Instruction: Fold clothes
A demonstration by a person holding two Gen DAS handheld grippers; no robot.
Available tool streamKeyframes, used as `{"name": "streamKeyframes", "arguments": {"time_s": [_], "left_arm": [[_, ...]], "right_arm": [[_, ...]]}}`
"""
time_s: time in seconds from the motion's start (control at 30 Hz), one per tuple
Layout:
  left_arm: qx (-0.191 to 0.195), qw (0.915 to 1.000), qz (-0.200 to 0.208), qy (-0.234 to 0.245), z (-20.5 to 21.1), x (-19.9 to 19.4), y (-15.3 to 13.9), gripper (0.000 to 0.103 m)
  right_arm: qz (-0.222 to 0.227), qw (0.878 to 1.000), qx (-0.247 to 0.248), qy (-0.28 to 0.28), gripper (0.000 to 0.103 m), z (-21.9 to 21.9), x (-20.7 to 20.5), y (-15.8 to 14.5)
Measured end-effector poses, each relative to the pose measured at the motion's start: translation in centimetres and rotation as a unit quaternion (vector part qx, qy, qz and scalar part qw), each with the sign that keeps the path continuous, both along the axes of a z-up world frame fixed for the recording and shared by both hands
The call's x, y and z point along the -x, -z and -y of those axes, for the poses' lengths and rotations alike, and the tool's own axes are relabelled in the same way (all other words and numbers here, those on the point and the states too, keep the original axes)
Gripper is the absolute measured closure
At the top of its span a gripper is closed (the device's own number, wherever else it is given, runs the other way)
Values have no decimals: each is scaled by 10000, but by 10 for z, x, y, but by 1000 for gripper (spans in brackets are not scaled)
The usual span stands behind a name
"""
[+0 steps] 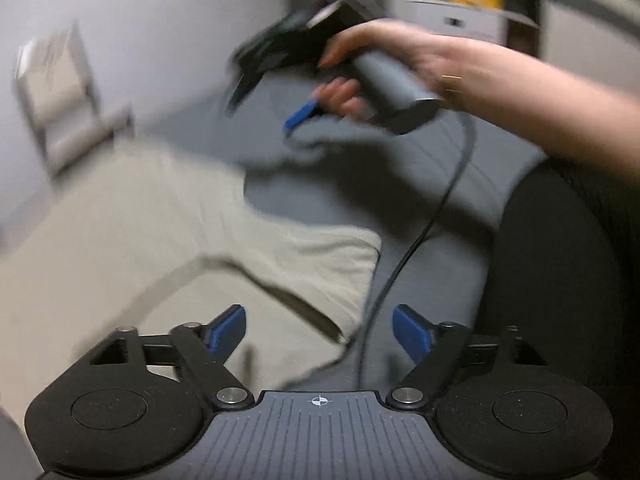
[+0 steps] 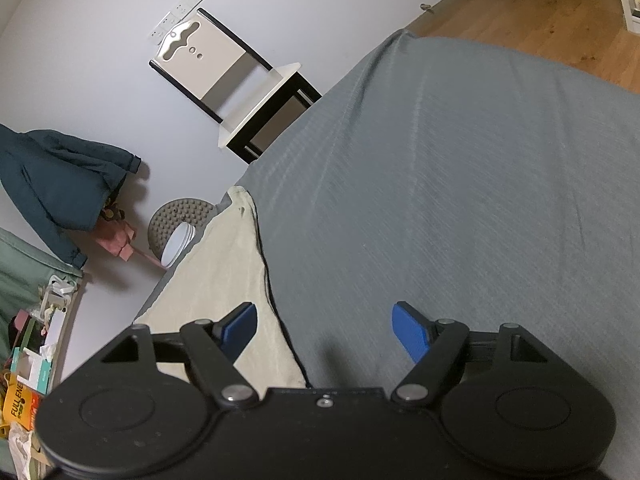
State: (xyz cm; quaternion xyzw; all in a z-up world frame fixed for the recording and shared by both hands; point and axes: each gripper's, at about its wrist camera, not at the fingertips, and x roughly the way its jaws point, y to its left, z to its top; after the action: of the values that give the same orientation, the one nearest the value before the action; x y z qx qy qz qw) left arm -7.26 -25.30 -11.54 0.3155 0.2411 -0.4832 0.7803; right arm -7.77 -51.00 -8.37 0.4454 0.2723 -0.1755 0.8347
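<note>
A beige garment lies spread on a grey bed cover; the left wrist view is motion-blurred. My left gripper hangs open above the garment's right part, nothing between its blue pads. In the same view a hand holds the other gripper higher up over the cover, a cable trailing from it. In the right wrist view my right gripper is open and empty above the cover, with the beige garment lying along the bed's left edge beneath its left finger.
A white chair with black frame stands by the wall beyond the bed. A dark green jacket hangs at left, above cluttered boxes. A round grey cushion sits near the bed. Wooden floor lies past the bed's far edge.
</note>
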Motion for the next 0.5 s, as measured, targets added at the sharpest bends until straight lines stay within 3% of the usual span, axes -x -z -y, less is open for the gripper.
{"name": "streamKeyframes", "arguments": {"time_s": [0.1, 0.17, 0.23, 0.4, 0.5], "left_arm": [[-701, 9921, 1011, 241, 12, 12, 3, 21], [-1128, 9763, 1745, 599, 18, 21, 6, 21], [-1465, 9598, 2165, 1025, 23, 26, 9, 22], [-2107, 9226, 2494, 2054, 37, 36, 21, 22], [-2276, 9067, 2673, 2337, 45, 40, 28, 22]], "right_arm": [[-1, 10000, -10, -6, 29, 0, 0, 0], [-2, 10000, -25, 1, 29, 1, 0, 1], [1, 10000, -55, 24, 29, 2, 0, 2], [38, 9999, -118, 51, 28, 4, 1, 3], [53, 9999, -126, 54, 28, 3, 1, 2]]}}
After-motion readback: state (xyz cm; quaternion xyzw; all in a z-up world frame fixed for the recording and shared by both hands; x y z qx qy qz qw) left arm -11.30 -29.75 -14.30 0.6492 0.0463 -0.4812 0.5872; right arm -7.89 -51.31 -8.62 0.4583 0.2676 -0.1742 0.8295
